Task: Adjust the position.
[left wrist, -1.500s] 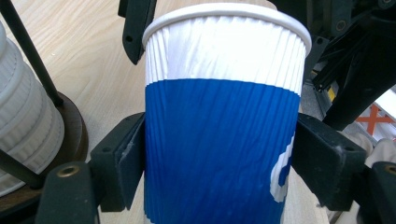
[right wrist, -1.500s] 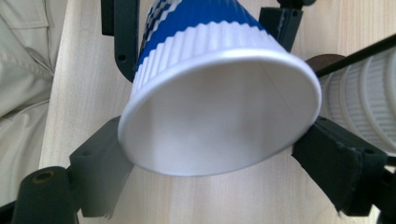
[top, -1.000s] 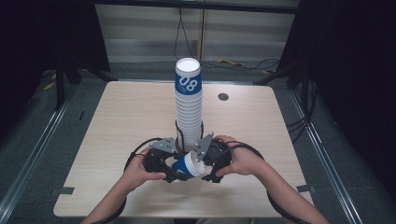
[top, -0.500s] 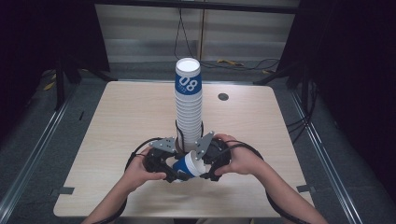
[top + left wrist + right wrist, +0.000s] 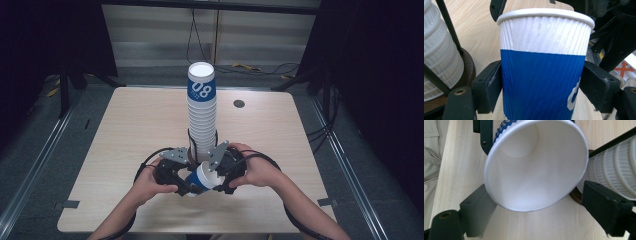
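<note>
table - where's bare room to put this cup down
Bare wood lies left and right of the cup stack, out to both side edges of the table. The far right is bare but for a small dark disc. It is crowded at the near middle, where both grippers meet around the blue cup.

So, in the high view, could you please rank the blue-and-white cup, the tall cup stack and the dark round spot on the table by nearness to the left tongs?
1. Blue-and-white cup: clamped in the left tongs.
2. Cup stack: just behind, table centre.
3. Dark round spot: far side, right of the stack.
</note>
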A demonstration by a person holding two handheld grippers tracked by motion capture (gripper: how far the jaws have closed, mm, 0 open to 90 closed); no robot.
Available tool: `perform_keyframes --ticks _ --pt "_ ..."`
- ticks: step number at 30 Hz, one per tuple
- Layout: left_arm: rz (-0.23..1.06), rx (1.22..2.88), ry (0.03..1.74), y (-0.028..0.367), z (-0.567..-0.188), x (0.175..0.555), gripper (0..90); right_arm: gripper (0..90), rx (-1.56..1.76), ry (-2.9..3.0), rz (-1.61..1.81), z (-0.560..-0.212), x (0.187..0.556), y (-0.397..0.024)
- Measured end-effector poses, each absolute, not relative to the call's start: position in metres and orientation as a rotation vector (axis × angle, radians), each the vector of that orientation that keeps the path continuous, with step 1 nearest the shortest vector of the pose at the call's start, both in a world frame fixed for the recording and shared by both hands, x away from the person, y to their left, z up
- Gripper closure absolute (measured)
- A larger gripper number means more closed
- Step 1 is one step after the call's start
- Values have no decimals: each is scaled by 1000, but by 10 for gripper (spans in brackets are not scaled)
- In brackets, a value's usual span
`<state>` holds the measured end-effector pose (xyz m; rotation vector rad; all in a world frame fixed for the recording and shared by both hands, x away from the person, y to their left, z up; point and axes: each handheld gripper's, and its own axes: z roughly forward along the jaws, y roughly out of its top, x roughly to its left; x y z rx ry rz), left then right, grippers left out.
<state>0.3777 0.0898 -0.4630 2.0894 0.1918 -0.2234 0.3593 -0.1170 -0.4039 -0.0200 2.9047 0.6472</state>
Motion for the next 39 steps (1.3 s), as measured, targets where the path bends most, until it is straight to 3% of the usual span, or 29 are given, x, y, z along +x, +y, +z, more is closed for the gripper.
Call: perform_keyframes --ticks 15,39 --pt "-196 2099 149 90 -464 377 232 179 -86 2910 637 -403 358 -113" --pt "-178 2177 178 93 -469 379 171 159 -84 2940 508 -407 357 -114"
